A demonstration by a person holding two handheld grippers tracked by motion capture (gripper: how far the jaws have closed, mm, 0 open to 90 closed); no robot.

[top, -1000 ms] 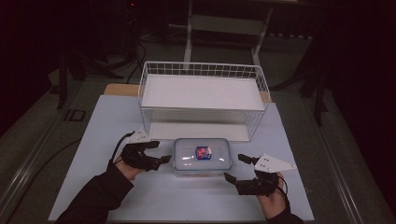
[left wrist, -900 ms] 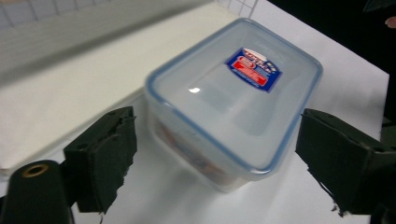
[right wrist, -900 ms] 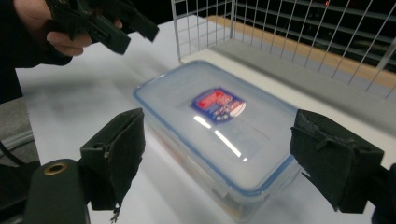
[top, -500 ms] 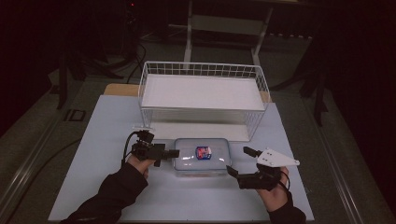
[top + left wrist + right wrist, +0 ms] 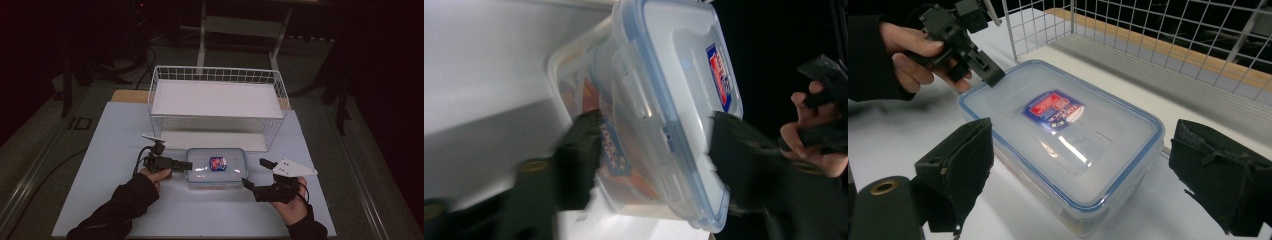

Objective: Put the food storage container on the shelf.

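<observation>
The clear plastic box (image 5: 1063, 145) carries a red and blue sticker (image 5: 1054, 111) on its lid (image 5: 684, 75); its print is too small and blurred to read. A second blue label (image 5: 613, 150) on the box's side wall reads "LOCK & LOCK"

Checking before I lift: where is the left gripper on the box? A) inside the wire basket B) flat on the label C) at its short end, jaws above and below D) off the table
C: the left gripper straddles the short end of the box, one jaw over the lid, one below.
</observation>
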